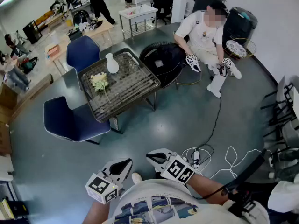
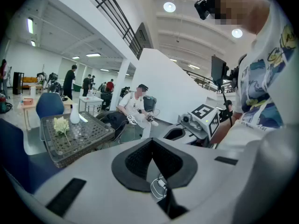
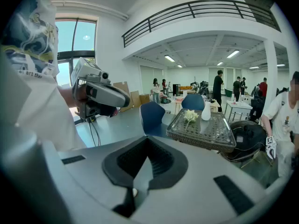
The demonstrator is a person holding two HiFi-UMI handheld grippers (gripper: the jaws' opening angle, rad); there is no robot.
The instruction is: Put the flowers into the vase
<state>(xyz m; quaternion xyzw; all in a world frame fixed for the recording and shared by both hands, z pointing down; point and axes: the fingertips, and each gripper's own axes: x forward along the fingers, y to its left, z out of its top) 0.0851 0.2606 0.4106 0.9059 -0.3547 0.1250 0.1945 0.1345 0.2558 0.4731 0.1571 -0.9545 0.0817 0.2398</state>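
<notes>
A bunch of pale yellow flowers (image 1: 99, 81) lies on a dark wicker table (image 1: 135, 85), beside an upright white vase (image 1: 112, 63). Both also show in the left gripper view, flowers (image 2: 60, 124) and vase (image 2: 74, 115), and in the right gripper view, flowers (image 3: 190, 115) and vase (image 3: 206, 111). My left gripper (image 1: 125, 162) and right gripper (image 1: 150, 156) are held close to my body, far from the table. In the left gripper view the left gripper (image 2: 152, 141) is shut and empty. The right gripper (image 3: 147, 139) is shut and empty too.
Two blue chairs (image 1: 71, 120) (image 1: 81, 50) stand at the table's near-left and far sides, and a round black chair (image 1: 163, 59) at its right. A seated person (image 1: 203, 31) holds another pair of grippers. Cables (image 1: 205, 155) lie on the floor before me.
</notes>
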